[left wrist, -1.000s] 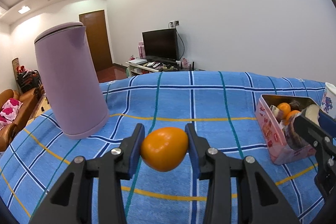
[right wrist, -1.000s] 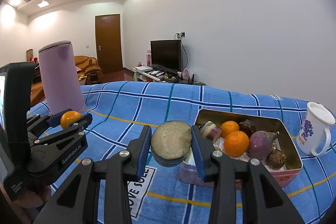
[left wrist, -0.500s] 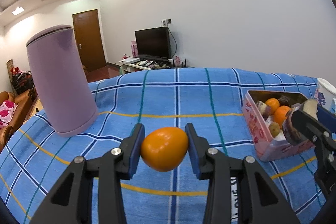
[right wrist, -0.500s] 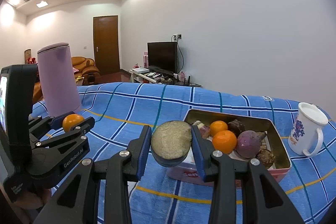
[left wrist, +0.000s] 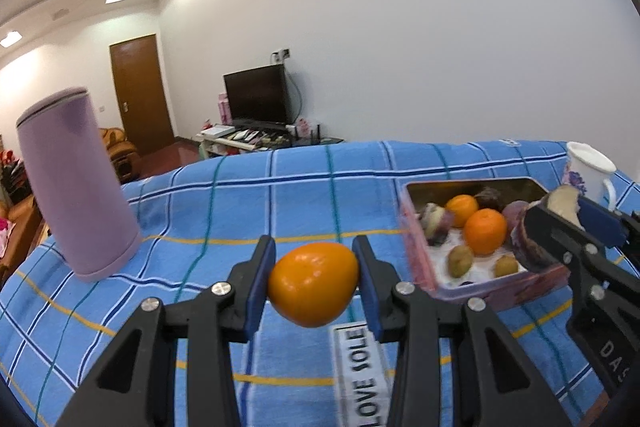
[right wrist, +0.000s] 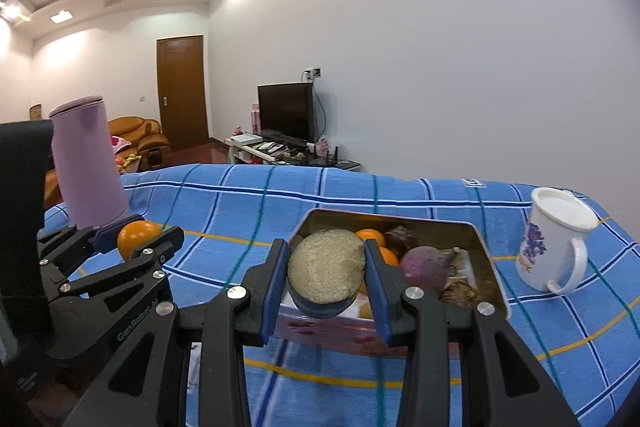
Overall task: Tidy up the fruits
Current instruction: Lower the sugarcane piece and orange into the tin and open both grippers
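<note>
A: Starting at your far left, what stands on the blue plaid cloth (left wrist: 304,195)?

B: A tall lilac kettle (left wrist: 74,183), upright, at about 9 o'clock in your left wrist view. It is well apart from everything else.

A: And your left hand-held gripper (left wrist: 314,281)?

B: It is clamped on a smooth orange fruit (left wrist: 313,283), both blue pads pressed on its sides, held above the cloth. Just below it, toward 6 o'clock, a white label reading LOVE SOLE (left wrist: 362,367) lies on the cloth.

A: Move right.

B: The pink tin box (right wrist: 486,259) sits at 3 o'clock of that fruit. Inside it you can see two oranges (left wrist: 485,231), a purple fruit (right wrist: 424,269), small brownish fruits (left wrist: 459,261) and darker pieces I cannot name.

A: Your right hand-held gripper (right wrist: 326,277)?

B: It is closed on a halved fruit (right wrist: 326,271), dark rind below, pale grainy cut face toward the camera, held at the near-left corner of the box.

A: Farthest right?

B: A white mug (right wrist: 554,243) with a purple print, upright, at 3 o'clock of the box, near but not touching.
</note>
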Demonstrator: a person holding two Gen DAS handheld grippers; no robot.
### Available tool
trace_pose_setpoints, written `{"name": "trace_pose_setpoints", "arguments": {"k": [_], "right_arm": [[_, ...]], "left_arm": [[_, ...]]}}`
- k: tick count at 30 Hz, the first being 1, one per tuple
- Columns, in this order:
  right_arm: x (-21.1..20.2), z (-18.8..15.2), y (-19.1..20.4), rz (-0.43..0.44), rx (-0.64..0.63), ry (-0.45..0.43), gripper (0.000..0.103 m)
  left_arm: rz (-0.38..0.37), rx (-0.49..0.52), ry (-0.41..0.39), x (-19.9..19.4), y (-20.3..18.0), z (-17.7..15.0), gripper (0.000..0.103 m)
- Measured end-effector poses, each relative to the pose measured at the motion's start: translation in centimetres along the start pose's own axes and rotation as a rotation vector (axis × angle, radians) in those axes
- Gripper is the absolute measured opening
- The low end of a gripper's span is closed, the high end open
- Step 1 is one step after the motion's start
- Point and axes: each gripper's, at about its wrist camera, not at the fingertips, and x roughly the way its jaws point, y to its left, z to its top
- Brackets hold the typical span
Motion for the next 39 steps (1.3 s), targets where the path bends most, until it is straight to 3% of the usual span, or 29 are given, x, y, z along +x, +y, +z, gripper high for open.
{"name": "trace_pose_setpoints", "arguments": {"k": [22,39], "right_arm": [[-0.1,0.7,-7.6,-0.178,0.076,-0.01,0.04],[4.1,1.9,-8.5,-0.245,0.042,0.02,0.04]], "left_arm": [[-0.158,0.016,-0.003,1.2,-7.9,2.3,0.042],[-0.177,-0.019,0.032,5.4,-9.8,3.5,0.042]]}}
